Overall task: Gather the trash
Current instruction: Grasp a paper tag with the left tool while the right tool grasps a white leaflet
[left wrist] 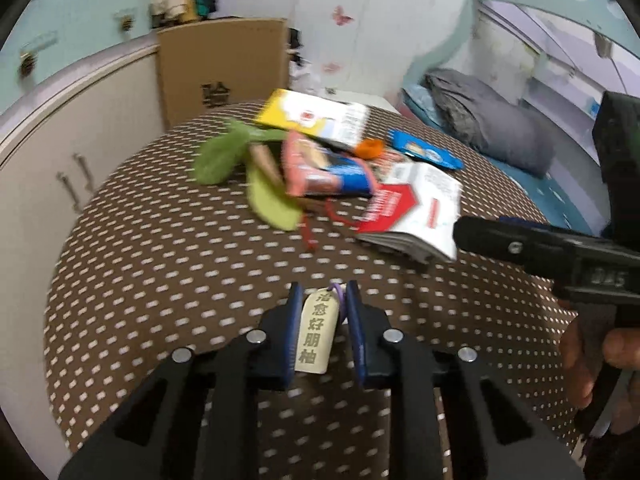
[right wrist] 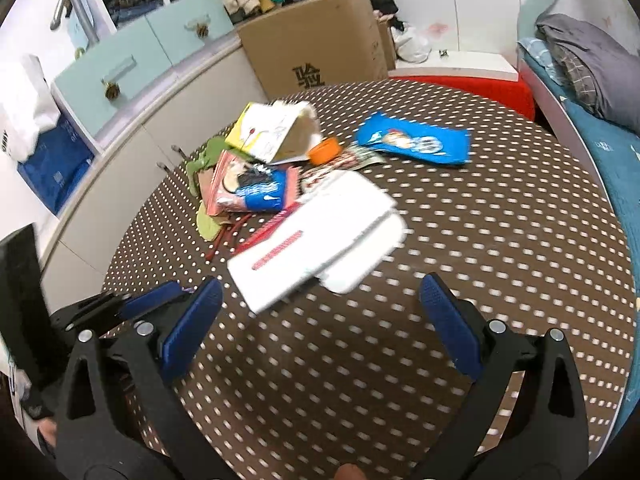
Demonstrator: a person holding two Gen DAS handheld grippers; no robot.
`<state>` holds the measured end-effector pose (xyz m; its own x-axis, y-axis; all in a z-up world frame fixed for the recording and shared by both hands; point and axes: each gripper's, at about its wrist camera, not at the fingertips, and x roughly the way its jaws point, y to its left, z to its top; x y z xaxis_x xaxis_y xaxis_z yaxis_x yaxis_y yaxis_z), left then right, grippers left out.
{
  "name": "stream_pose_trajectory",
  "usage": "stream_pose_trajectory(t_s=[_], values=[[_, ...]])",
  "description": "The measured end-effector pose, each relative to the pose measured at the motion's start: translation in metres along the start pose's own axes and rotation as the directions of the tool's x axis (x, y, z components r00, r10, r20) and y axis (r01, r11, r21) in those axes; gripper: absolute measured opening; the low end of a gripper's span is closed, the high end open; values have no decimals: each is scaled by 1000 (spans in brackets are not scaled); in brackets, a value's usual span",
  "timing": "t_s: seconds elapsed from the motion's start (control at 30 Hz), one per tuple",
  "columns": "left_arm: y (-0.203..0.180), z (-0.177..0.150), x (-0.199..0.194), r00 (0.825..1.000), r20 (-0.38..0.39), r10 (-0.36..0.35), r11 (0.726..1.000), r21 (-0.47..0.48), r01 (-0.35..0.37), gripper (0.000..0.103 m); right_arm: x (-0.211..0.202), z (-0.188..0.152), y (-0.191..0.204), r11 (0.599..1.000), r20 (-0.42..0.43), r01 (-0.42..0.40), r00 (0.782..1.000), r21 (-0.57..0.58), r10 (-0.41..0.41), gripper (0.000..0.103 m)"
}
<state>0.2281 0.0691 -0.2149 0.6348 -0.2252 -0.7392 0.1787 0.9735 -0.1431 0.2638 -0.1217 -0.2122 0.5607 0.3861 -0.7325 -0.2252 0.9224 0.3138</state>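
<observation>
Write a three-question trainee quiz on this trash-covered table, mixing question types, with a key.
1. True or false: the left gripper has a beige paper tag between its fingers.
2. Which gripper has its fingers spread wide with nothing between them?
A. left
B. right
3. Fill in: the small round thing beside the blue wrapper is an ______ cap.

Key:
1. True.
2. B, the right gripper.
3. Orange.
</observation>
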Motion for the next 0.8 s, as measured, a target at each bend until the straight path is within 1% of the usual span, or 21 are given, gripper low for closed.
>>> stream_pose_trajectory(t_s=[0.07, 0.13, 0.17, 0.23, 0.27, 0.33, 0.4, 0.43, 0.47, 0.6, 0.7, 0.8], values=[[9, -2, -6, 1000, 20, 20, 999, -37, -19, 21, 8, 6, 5, 999, -9, -1, 1000, 52, 2, 97], [17, -4, -10, 999, 30, 21, 997, -70, -19, 21, 17, 10, 5, 994, -18, 28, 1000, 104, -26, 97], [20, -4, -10, 999, 28, 18, 997, -79, -16, 21, 22, 13, 6, 990, -22, 57, 998, 127, -54, 97], [23, -4, -11, 1000, 27, 12, 996, -92, -9, 21, 33, 18, 7, 978, -31, 146, 989, 151, -143, 97], [23, -4, -11, 1000, 27, 10, 996, -94, -7, 21, 40, 20, 11, 973, -39, 188, 982, 134, -184, 97], [24, -4, -12, 1000, 29, 8, 995, -95, -5, 21, 48, 18, 23, 964, -28, 263, 965, 28, -262, 95], [25, -4, -13, 999, 32, 6, 996, -94, -3, 21, 41, 13, 23, 968, -5, 250, 968, -6, -250, 72], [26, -5, -13, 999, 36, 3, 996, -93, 0, 21, 36, 11, 19, 973, -5, 230, 973, -6, -230, 68], [25, -5, -13, 999, 38, 1, 996, -91, 3, 21, 27, 7, 9, 980, -4, 197, 980, -3, -197, 58], [22, -4, -12, 999, 38, -3, 997, -83, 6, 21, 1, -10, -20, 995, -13, 101, 995, -17, -101, 57], [19, -4, -11, 999, 40, -3, 997, -79, 6, 21, -11, -22, -29, 993, -14, 112, 993, -47, -113, 57], [13, -3, -10, 999, 42, -2, 997, -73, 5, 21, -20, -27, -33, 992, -7, 116, 993, -46, -116, 64]])
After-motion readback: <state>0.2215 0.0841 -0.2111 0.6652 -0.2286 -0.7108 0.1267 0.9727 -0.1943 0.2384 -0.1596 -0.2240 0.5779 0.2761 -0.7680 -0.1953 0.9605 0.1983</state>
